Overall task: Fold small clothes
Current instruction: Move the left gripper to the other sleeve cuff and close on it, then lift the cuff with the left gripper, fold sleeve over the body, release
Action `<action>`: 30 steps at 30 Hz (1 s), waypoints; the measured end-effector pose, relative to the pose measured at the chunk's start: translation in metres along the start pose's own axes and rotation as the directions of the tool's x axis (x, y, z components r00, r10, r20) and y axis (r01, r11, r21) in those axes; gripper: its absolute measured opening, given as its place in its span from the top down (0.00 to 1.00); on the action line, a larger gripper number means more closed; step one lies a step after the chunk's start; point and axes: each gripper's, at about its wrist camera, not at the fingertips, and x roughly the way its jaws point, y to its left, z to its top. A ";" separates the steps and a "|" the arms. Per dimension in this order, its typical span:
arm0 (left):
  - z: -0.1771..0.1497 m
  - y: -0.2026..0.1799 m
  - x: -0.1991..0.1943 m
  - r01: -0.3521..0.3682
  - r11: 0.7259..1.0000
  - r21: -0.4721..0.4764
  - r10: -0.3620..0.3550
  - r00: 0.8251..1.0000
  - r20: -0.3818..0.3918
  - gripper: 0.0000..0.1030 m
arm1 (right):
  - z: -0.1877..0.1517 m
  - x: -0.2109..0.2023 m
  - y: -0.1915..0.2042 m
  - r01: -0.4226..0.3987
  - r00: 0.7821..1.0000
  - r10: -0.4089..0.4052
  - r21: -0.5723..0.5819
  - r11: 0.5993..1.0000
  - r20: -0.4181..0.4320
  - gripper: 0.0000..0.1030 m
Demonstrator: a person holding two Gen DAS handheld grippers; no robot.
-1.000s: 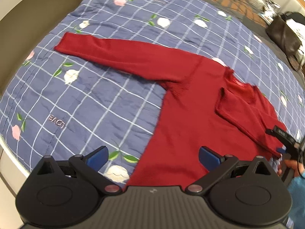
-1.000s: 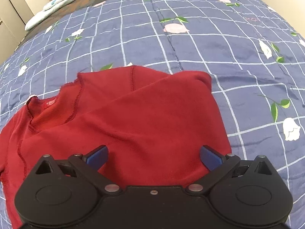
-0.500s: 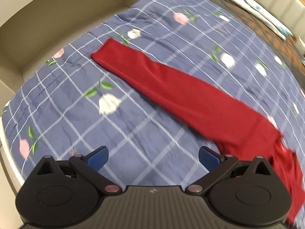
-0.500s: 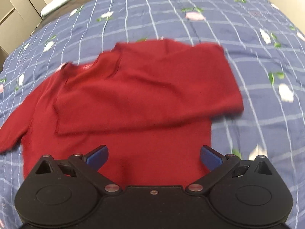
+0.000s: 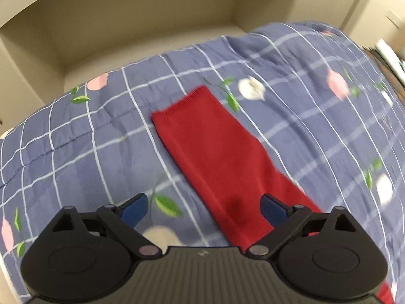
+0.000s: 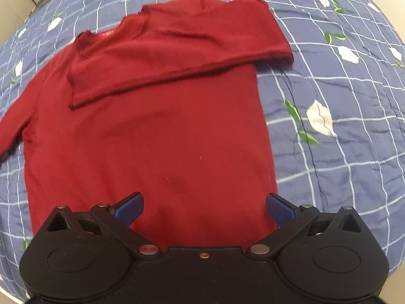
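A small dark red sweater (image 6: 157, 131) lies flat on a blue checked quilt. In the right wrist view its right sleeve (image 6: 177, 58) is folded across the chest, and the other sleeve runs off the left edge. My right gripper (image 6: 203, 207) hovers open over the sweater's lower body, holding nothing. In the left wrist view the outstretched left sleeve (image 5: 217, 152) lies straight on the quilt, its cuff (image 5: 181, 102) pointing away. My left gripper (image 5: 203, 209) is open above the sleeve's middle, nothing between its blue pads.
The blue floral quilt (image 5: 76, 147) covers the bed. Its edge lies just past the cuff, with beige floor and wall panels (image 5: 141, 30) behind. In the right wrist view quilt (image 6: 341, 126) extends to the right of the sweater.
My left gripper has swung left along the outstretched sleeve toward its cuff. My right gripper has pulled back from the folded sleeve toward the hem. Both stayed open.
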 end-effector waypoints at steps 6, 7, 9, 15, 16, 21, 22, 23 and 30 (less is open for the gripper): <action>0.015 0.012 0.024 0.008 0.997 -0.079 -0.011 0.999 -0.034 0.09 | -0.009 0.002 0.004 0.024 0.999 -0.025 -0.026 0.999 -0.032 0.01; 0.017 0.015 0.027 0.012 0.995 -0.097 -0.016 0.999 -0.044 0.11 | -0.009 0.003 0.004 0.025 0.999 -0.026 -0.027 0.999 -0.034 0.01; 0.018 0.023 0.030 0.025 0.989 -0.148 -0.034 0.998 -0.059 0.19 | -0.011 0.003 0.006 0.027 0.999 -0.028 -0.032 0.999 -0.037 0.01; 0.020 0.042 0.033 0.029 0.973 -0.228 -0.038 0.999 -0.036 0.66 | -0.014 0.006 0.009 0.035 0.998 -0.037 -0.042 0.999 -0.047 0.01; 0.020 0.044 0.032 0.041 0.973 -0.228 -0.048 0.999 -0.026 0.73 | -0.015 0.006 0.010 0.034 0.998 -0.036 -0.043 0.998 -0.048 0.01; 0.022 0.045 0.025 0.117 0.975 -0.190 -0.113 0.993 0.032 0.98 | -0.019 0.005 0.014 0.030 0.998 -0.032 -0.060 0.998 -0.046 0.01; 0.022 0.043 0.022 0.129 0.976 -0.178 -0.122 0.991 0.048 0.99 | -0.020 0.004 0.014 0.026 0.999 -0.029 -0.065 0.998 -0.043 0.01; 0.022 0.042 0.017 0.142 0.976 -0.167 -0.132 0.989 0.067 0.99 | -0.020 0.003 0.014 0.024 0.999 -0.027 -0.065 0.998 -0.041 0.01; 0.024 0.023 -0.029 0.231 0.971 -0.055 -0.217 0.958 0.189 1.00 | -0.019 -0.006 0.010 0.008 1.000 -0.008 -0.059 0.998 -0.006 0.01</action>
